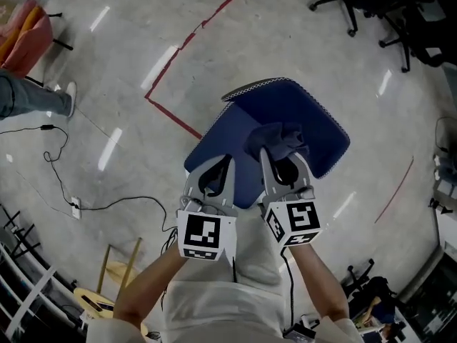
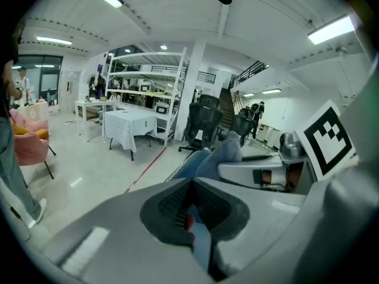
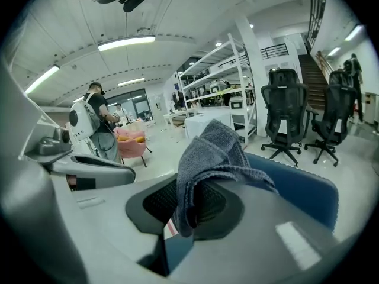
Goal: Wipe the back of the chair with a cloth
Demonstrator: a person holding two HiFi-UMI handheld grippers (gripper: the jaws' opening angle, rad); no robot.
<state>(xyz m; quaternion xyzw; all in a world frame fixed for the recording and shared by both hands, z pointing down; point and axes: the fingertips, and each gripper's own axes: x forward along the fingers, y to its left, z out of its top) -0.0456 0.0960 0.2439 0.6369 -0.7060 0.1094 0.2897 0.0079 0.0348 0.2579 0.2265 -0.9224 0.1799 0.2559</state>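
Right gripper (image 1: 284, 157) pinches one grey cloth (image 1: 280, 138) over one blue chair (image 1: 314, 116); left gripper (image 1: 223, 164) closed (empty); shelving (image 2: 145, 73) appears only in gripper views.

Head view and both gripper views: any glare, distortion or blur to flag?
Head view: bright streaks of glare on the glossy floor, otherwise sharp. Left gripper view: strong fisheye bending, black corners, near fingers soft. Right gripper view: same bending and black corners, cloth sharp.
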